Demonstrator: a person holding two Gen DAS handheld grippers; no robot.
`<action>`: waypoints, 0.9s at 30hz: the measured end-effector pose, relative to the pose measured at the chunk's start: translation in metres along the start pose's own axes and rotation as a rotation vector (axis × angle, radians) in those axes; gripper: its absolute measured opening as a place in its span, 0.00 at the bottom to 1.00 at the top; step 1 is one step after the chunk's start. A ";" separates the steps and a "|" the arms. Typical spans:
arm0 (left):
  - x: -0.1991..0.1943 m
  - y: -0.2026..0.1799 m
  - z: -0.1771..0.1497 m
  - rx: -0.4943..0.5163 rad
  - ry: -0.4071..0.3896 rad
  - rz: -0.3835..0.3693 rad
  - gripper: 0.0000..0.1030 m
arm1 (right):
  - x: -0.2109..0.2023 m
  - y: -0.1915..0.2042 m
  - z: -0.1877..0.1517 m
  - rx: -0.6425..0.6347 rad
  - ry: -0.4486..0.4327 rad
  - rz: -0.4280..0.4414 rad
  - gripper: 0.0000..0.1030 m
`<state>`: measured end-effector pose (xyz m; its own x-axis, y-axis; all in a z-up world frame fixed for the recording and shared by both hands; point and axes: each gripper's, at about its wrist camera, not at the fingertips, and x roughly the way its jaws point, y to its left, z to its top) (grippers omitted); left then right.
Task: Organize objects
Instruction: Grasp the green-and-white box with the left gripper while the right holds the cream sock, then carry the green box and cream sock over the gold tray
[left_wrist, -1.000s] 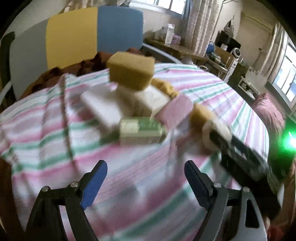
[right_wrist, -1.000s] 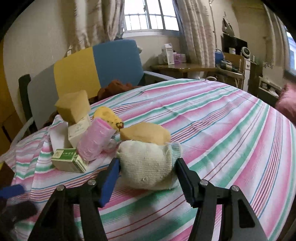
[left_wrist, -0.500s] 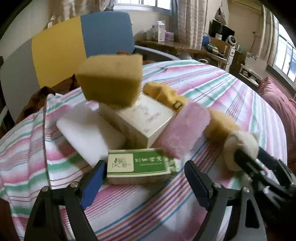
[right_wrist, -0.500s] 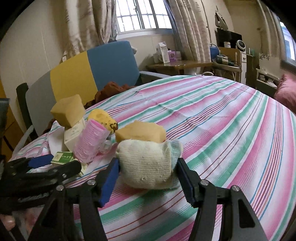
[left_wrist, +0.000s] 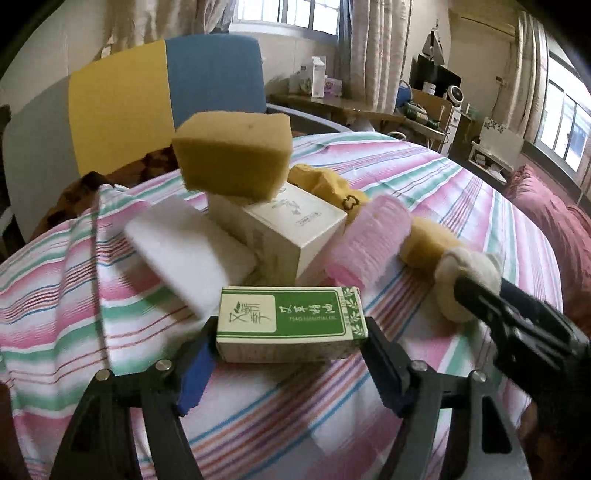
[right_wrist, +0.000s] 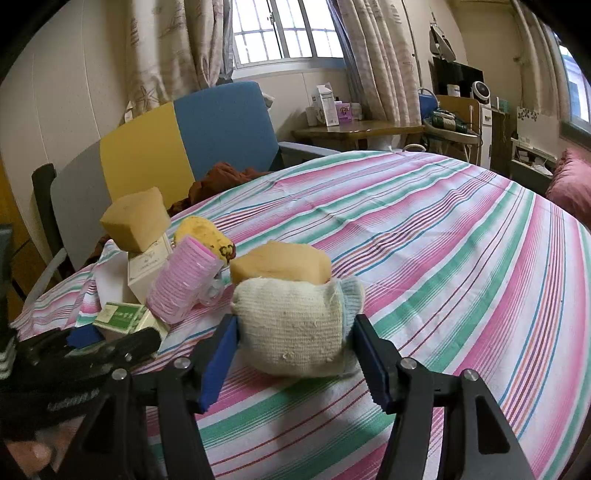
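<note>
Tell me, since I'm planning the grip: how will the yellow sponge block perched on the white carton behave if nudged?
The yellow sponge block sits tilted, overhanging the white carton, so a nudge would probably tip it off. Its porous foam looks light and squashy, likely to give under the pads. Blocky and flat-faced, it should land and stay rather than roll.

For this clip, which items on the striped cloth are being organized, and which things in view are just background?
In the job:
green box, between the closing left gripper
rolled sock, in the right gripper
yellow sponge
white carton
pink roll

Background:
chair
side table
curtains
</note>
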<state>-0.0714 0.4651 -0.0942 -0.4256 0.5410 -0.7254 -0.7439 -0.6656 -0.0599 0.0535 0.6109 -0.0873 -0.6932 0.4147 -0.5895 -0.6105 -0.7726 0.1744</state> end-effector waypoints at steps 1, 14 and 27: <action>-0.004 0.001 -0.004 -0.001 -0.003 0.001 0.73 | 0.000 0.000 0.000 -0.001 0.000 -0.002 0.61; -0.054 0.023 -0.050 -0.091 -0.060 0.035 0.73 | -0.007 0.008 -0.001 -0.052 -0.019 -0.005 0.58; -0.072 0.041 -0.073 -0.156 -0.072 0.025 0.73 | -0.055 0.019 -0.041 -0.053 -0.013 0.076 0.57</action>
<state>-0.0336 0.3614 -0.0939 -0.4829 0.5554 -0.6770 -0.6463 -0.7477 -0.1524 0.0961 0.5539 -0.0839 -0.7422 0.3599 -0.5654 -0.5349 -0.8264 0.1761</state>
